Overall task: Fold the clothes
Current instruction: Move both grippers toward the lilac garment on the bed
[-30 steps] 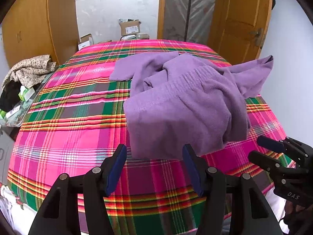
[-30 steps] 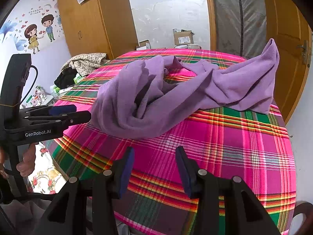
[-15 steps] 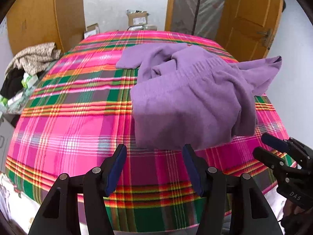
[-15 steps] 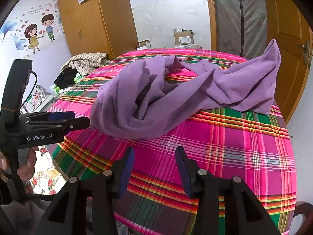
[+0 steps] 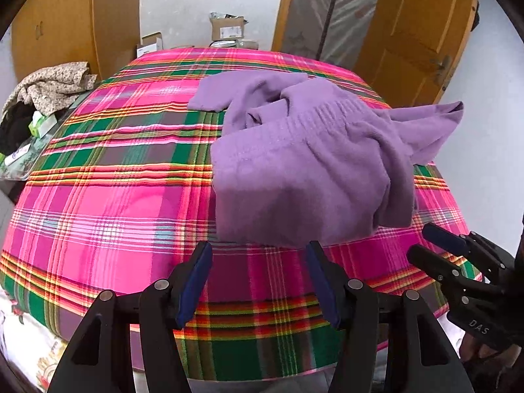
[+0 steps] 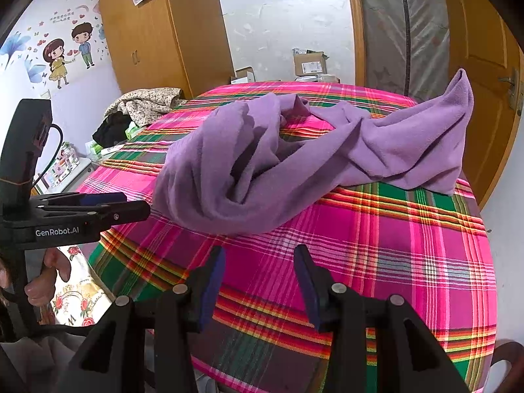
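Observation:
A crumpled purple fleece garment (image 5: 304, 170) lies in a heap on the pink and green plaid bed cover (image 5: 108, 203). It also shows in the right wrist view (image 6: 262, 170), with one end standing up at the right. My left gripper (image 5: 258, 255) is open and empty, just short of the garment's near edge. My right gripper (image 6: 258, 258) is open and empty above bare bed cover (image 6: 409, 245), in front of the garment. The right gripper also shows at the left wrist view's right edge (image 5: 439, 245), and the left gripper at the right wrist view's left (image 6: 131, 203).
A pile of patterned and dark clothes (image 5: 49, 88) lies on a low stand left of the bed. Wooden wardrobes (image 6: 157, 32) stand at the back left, cardboard boxes (image 5: 227, 28) behind the bed, and a wooden door (image 5: 416, 32) at the right.
The left gripper has risen and tilted down a little, so the bed looks lower and closer. The right gripper has hardly moved. The garment has not moved.

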{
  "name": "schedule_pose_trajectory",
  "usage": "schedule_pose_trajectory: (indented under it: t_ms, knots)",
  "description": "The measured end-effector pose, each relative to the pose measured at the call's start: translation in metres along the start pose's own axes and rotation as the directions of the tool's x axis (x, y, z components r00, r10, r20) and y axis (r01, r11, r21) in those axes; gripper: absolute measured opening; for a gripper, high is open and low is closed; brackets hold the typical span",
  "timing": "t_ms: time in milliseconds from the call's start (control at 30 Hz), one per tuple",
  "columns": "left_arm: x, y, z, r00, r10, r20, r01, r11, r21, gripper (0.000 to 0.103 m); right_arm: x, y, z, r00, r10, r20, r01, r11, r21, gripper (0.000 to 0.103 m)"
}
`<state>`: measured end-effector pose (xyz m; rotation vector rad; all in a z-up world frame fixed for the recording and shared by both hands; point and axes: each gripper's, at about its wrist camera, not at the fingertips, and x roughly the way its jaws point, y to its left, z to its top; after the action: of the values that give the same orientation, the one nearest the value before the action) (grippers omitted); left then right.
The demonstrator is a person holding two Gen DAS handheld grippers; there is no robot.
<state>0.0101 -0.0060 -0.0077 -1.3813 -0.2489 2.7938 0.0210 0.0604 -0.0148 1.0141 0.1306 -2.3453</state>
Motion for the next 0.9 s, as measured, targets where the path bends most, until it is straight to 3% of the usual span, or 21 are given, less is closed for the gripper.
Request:
schedule_pose_trajectory:
  t_ms: [633,900]
  knots:
    - [0.001,0.004,0.006,0.993,0.065,0.102,-0.072,0.995,0.068,0.059,0.001,-0.001,0.003,1.000,0.004,0.010,-0.004,1.000,0.008,0.044]
    - [0.013,0.004,0.004,0.992,0.109,0.062,-0.115,0.987,0.108,0.059,0.001,-0.003,0.003,1.000,0.006,0.031,-0.007,1.000,0.016,0.044]
